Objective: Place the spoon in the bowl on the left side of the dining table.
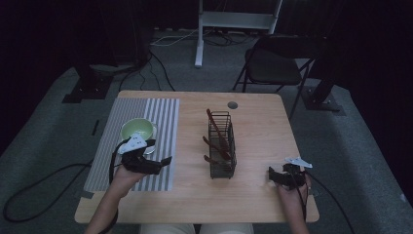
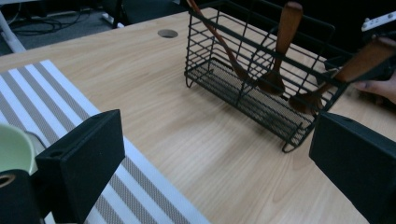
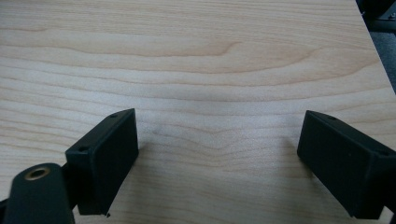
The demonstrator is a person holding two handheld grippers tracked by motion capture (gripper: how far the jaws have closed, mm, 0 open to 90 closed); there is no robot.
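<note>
My left gripper (image 1: 163, 161) sits over the near edge of the striped placemat (image 1: 156, 122), with the green cup (image 1: 138, 129) just behind it at about eleven o'clock. It points toward three o'clock, straight at the black wire caddy (image 1: 222, 146) near the middle of the table (image 1: 258, 195). In the left gripper view the caddy (image 2: 261, 70) lies ahead at about one o'clock, apart from my jaws, with bare wood between. Its long axis runs from near to far across the table, and the wooden spoons (image 2: 280, 51) lean in it, handles up and tilted.

My left hand is nearer the caddy's spoons, I judge; my right gripper (image 1: 275, 174) rests by the table's near right corner, at about four o'clock from the caddy and apart from it.

Both pairs of jaws stand wide apart and hold nothing. In the right gripper view, bare table (image 3: 201, 70) lies between my jaws, which seem to hover just above it; whether they touch I cannot tell.
</note>
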